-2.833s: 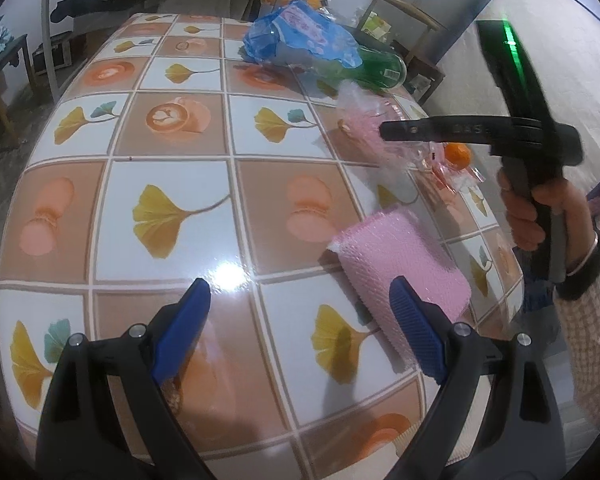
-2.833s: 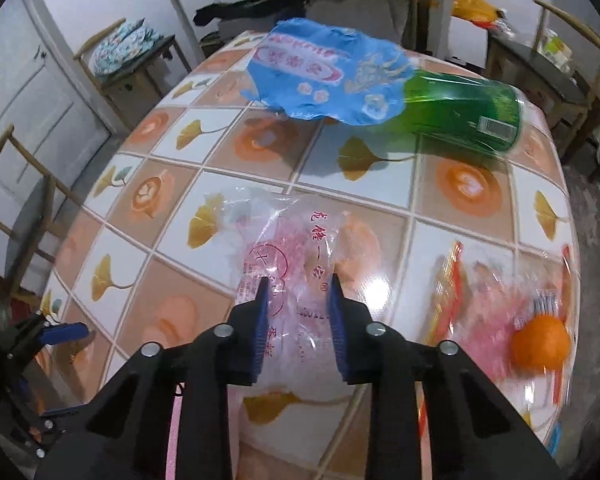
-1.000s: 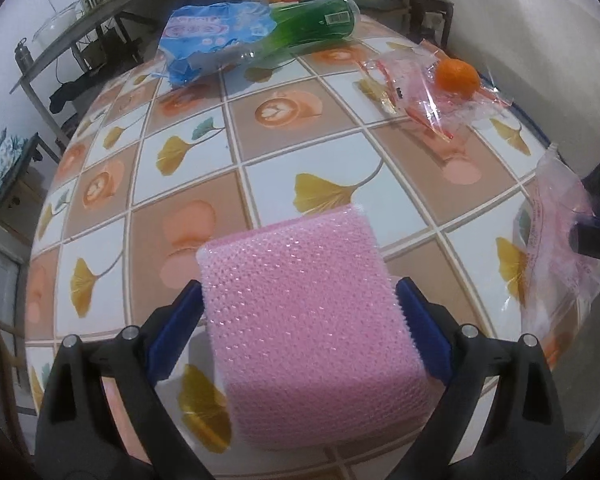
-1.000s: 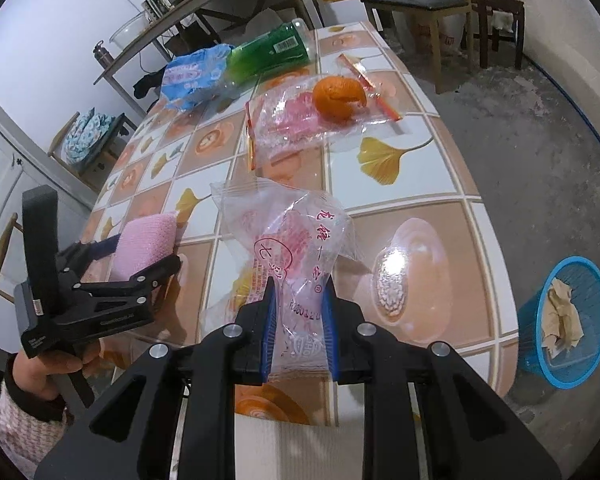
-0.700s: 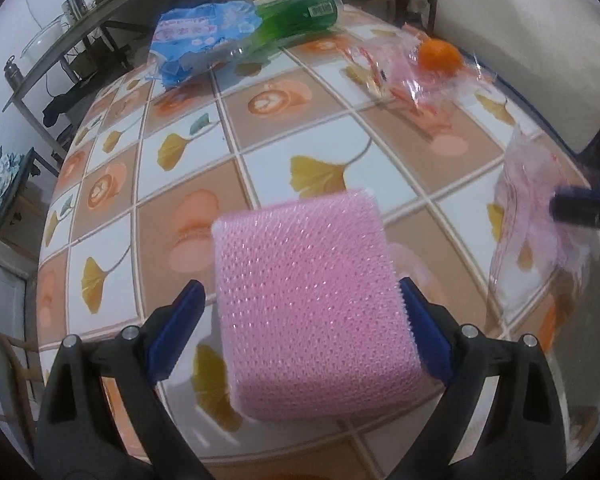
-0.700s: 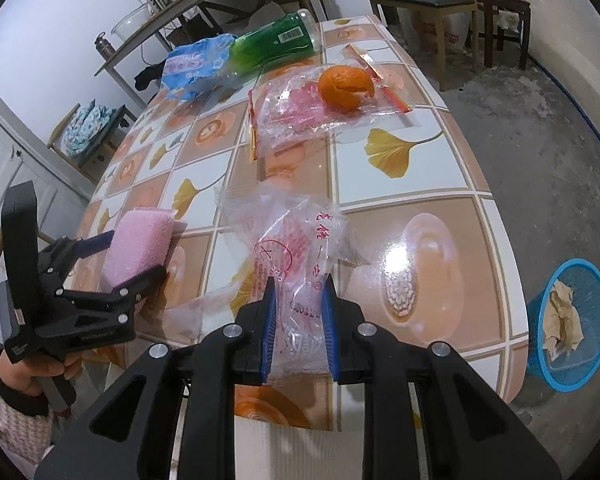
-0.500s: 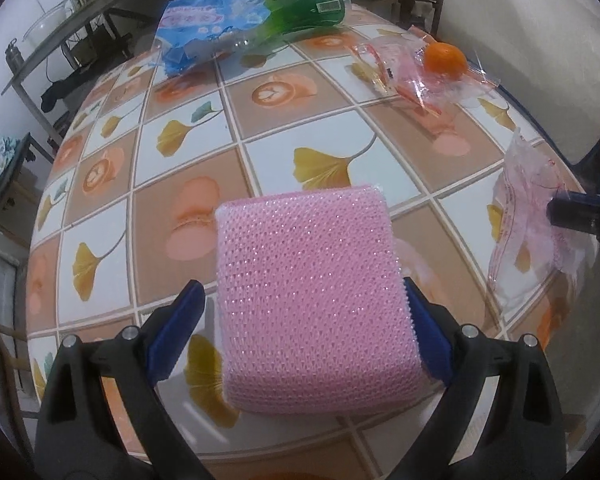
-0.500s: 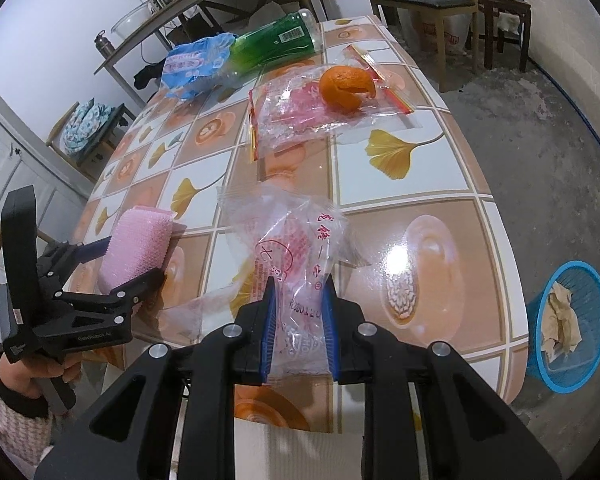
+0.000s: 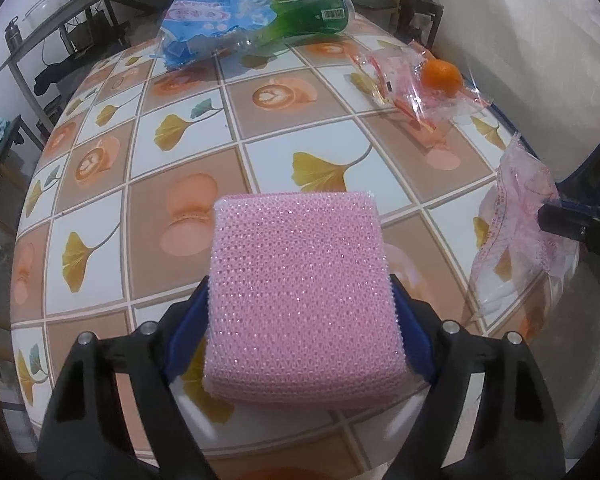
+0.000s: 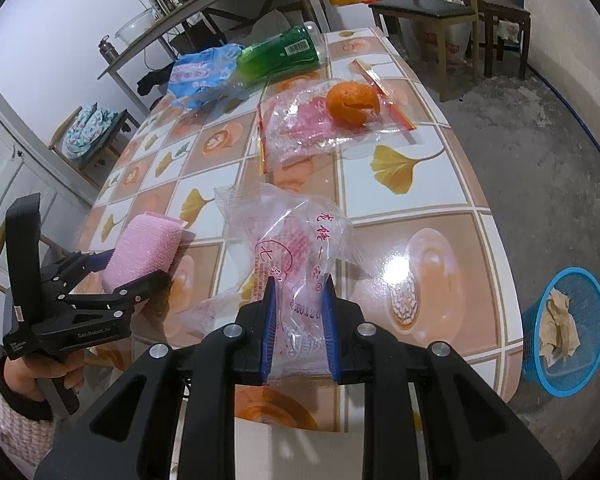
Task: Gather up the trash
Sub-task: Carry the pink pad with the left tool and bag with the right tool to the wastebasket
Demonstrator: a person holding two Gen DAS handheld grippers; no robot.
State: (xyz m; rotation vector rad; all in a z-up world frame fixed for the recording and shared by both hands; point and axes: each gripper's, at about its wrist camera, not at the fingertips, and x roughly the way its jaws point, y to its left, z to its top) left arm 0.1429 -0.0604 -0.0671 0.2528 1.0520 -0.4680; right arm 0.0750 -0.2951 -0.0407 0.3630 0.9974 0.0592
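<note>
Far left in the right wrist view: left gripper (image 10: pixel 140 264) in a hand (image 10: pixel 40 372), jaws just closing onto a pink mesh sponge pad (image 9: pixel 300 300), blue pads (image 9: pixel 186 336) now touching both side edges, pad lying at the near edge of the tiled table (image 9: pixel 320 112). Grip shallow, only on the pad's rear half; soft foam likely to buckle or pivot out if lifted before the squeeze firms up.

Centre: right gripper (image 10: pixel 298 320) pinched narrow on a crumpled clear plastic bag (image 10: pixel 288 248) with red print, most of the bag loose ahead of the fingertips (image 10: pixel 269 320). Thin film liable to slide free, or its trailing edge to drag across the table on the way off.

Further back: another clear wrapper (image 10: pixel 300 128) with an orange (image 10: pixel 352 104) on it, then a blue packet (image 10: pixel 200 72) and a green bottle (image 10: pixel 280 54), none collected yet. Orange apt to roll if that wrapper gets tugged.

Far right, on the floor: blue basket (image 10: pixel 580 384), already holding crumpled paper, well apart from the table. Light bag likely to drift past its rim if released too high.
</note>
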